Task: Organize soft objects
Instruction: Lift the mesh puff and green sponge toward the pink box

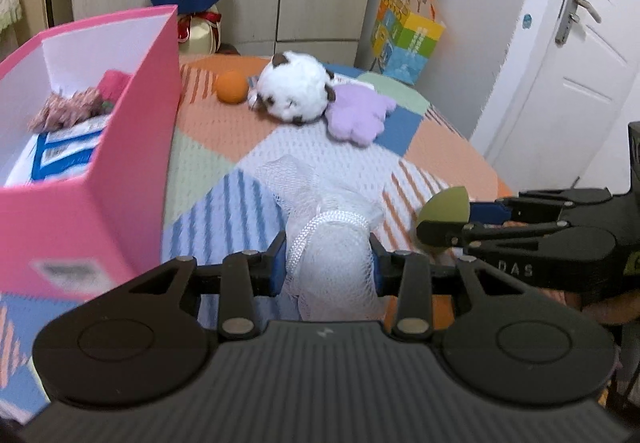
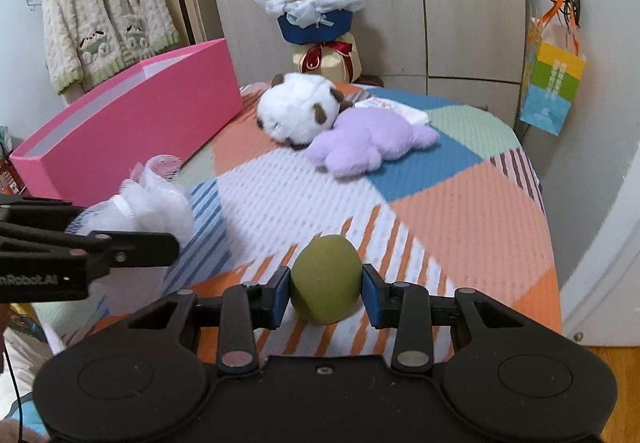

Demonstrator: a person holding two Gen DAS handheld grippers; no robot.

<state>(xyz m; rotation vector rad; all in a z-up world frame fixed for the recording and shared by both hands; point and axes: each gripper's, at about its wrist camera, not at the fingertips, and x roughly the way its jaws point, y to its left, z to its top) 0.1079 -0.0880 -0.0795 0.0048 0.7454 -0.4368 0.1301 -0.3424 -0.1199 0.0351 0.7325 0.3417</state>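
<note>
My left gripper (image 1: 326,263) is shut on a white mesh bath pouf (image 1: 320,227), held above the patchwork bed beside the pink box (image 1: 80,203). It shows at the left of the right wrist view (image 2: 152,203). My right gripper (image 2: 325,289) is shut on a green egg-shaped sponge (image 2: 325,279), low over the bed; it shows at the right of the left wrist view (image 1: 446,209). A white plush with brown patches (image 1: 294,87) (image 2: 298,111), a purple plush paw (image 1: 358,115) (image 2: 372,141) and an orange ball (image 1: 232,87) lie farther back.
The open pink box holds a pinkish fluffy item (image 1: 68,109) and a blue-white package (image 1: 60,155). A flower bouquet (image 2: 316,15) stands against the wardrobe behind the bed. A colourful bag (image 2: 552,91) hangs at right. A white door (image 1: 560,63) is at far right.
</note>
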